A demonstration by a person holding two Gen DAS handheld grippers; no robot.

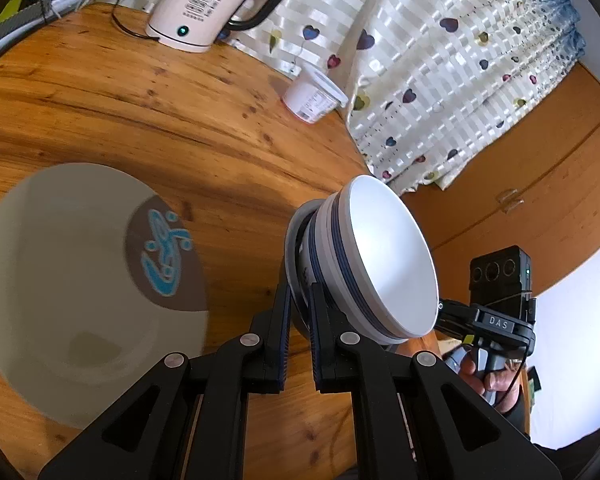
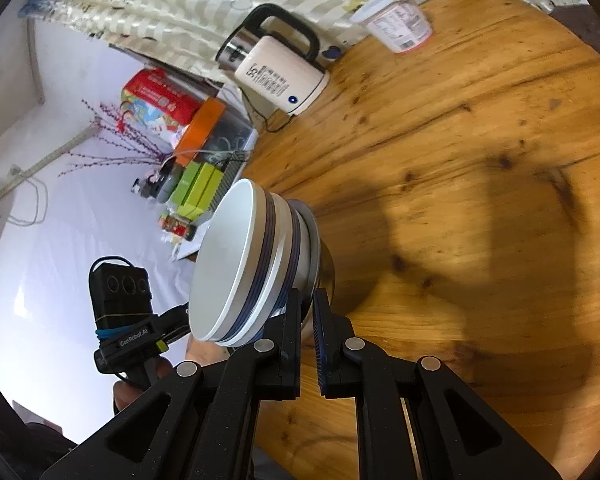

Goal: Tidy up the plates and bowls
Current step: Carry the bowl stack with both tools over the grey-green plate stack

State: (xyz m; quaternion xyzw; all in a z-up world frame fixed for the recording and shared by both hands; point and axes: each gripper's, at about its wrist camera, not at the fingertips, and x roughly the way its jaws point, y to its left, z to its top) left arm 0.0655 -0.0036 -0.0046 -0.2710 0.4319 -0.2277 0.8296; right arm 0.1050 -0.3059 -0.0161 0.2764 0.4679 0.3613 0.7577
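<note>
Both grippers, left gripper (image 1: 300, 300) and right gripper (image 2: 306, 312), are clenched on the rim of the bowl stack (image 1: 364, 260), which is tilted sideways; the plate (image 1: 80, 280) lies left of the stack on the table (image 1: 180, 112).

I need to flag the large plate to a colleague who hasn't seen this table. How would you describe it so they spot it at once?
Start at the round wooden table, with the cream electric kettle at its far edge. On the near side, left of the stack of white blue-banded bowls gripped by the left gripper, lies a wide pale grey plate. It alone lies flat and bears a brown patch with a bright blue squiggle.
</note>
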